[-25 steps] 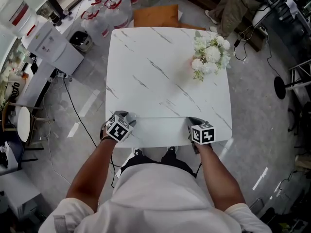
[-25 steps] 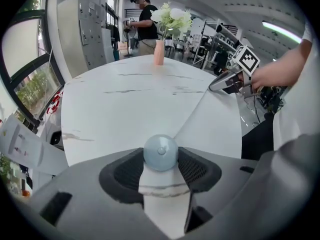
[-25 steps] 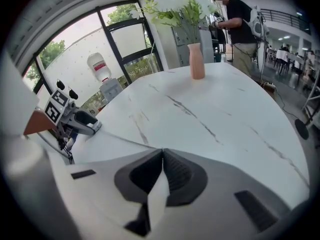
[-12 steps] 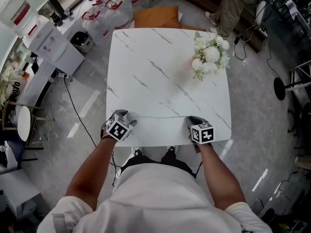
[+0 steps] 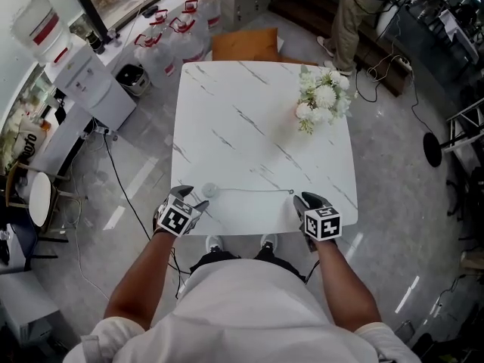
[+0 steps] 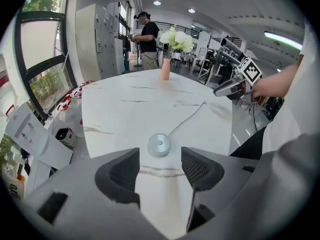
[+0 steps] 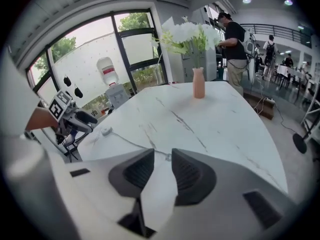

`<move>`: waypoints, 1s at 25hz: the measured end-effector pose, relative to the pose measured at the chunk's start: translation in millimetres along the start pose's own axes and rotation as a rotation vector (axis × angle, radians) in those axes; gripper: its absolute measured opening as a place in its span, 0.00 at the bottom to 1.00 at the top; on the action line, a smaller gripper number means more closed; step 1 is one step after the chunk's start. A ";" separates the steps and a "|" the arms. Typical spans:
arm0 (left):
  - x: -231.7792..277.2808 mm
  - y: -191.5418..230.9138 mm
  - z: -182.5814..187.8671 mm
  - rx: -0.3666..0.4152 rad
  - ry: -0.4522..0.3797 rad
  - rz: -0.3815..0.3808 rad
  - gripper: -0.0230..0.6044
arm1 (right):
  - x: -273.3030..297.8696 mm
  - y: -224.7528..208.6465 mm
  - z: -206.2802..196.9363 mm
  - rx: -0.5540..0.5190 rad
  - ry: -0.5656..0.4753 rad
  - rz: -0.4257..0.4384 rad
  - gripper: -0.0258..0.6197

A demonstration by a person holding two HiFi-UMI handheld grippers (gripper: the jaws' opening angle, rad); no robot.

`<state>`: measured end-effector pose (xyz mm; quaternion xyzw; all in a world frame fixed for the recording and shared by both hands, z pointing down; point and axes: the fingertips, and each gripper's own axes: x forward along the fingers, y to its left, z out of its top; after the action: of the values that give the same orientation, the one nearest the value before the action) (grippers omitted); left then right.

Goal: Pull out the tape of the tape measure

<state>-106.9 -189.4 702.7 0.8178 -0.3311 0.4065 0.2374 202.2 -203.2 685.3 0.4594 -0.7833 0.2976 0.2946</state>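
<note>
While the small round silver tape measure (image 5: 210, 190) lies near the front edge of the white marble table (image 5: 249, 104), its thin tape (image 5: 253, 190) drawn out to the right, our left gripper (image 5: 193, 197) and right gripper (image 5: 306, 200) have just been opening and hang released, nothing between their jaws. We judge the pull finished; next we need only back away cleanly.

White marbled table (image 5: 249, 142) stood on glossy grey floor (image 5: 393, 180). Flower vase (image 5: 321, 100) sat near its far corner. Water jugs (image 5: 181, 32) lined the wall; daylight came through tall windows (image 7: 95, 49).
</note>
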 end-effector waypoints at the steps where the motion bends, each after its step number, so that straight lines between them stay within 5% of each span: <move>1: -8.2 -4.4 4.0 -0.007 -0.026 -0.001 0.46 | -6.9 8.1 3.1 -0.003 -0.014 0.010 0.21; 15: -118.8 -68.2 128.7 -0.003 -0.501 -0.035 0.09 | -100.9 127.9 114.4 -0.032 -0.323 0.233 0.08; 25: -176.6 -99.5 166.0 0.043 -0.610 -0.034 0.05 | -155.2 152.3 163.7 -0.064 -0.534 0.297 0.05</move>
<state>-29.1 -170.5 453.4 0.9125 -0.3646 0.1449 0.1161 97.8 -178.3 435.1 0.3923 -0.9007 0.1811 0.0459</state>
